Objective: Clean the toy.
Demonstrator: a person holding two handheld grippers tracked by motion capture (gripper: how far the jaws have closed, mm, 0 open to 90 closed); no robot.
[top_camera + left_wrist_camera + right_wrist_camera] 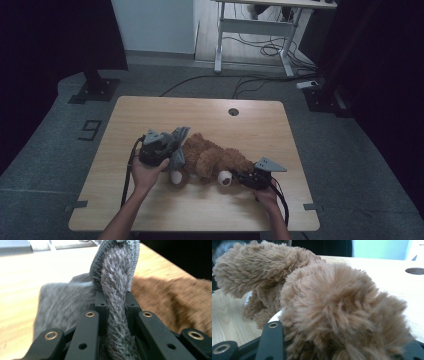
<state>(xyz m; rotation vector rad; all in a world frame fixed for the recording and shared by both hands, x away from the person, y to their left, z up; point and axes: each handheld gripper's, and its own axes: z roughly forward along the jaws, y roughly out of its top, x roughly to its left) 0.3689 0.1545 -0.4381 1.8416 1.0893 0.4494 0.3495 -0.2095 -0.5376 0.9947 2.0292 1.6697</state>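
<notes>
- Brown fur fills the foreground of the right gripper view: a shaggy limb of the brown plush teddy bear (337, 315) bulges between that gripper's black jaws, which are closed on it.
- Seen from the high view, the right gripper (240, 178) sits at the bear's near right end, just beside a white-soled paw, with a grey three-cornered plate on top and the person's right hand (267, 196) behind it.
- Lying on its side, the teddy bear (212, 159) stretches across the middle of the pale wooden table (125, 200), well in front of the round cable hole (233, 111) near the table's far edge.
- At the bear's left end, the left gripper (167, 150) is clamped on a grey fuzzy cloth with a stitched hem (177, 145) (a small garment or blanket, which one I cannot tell).
- Along the left gripper view, the grey cloth (116, 290) stands up as a folded ridge pinched tight between the two black jaws, its hem curling over the top; the bear's brown fur (175, 300) lies just beside it to the right.
- Holding that gripper from below, the person's left hand (145, 175) rests near the bear's left side, and a black cable (129, 175) trails back toward the table's near edge.
</notes>
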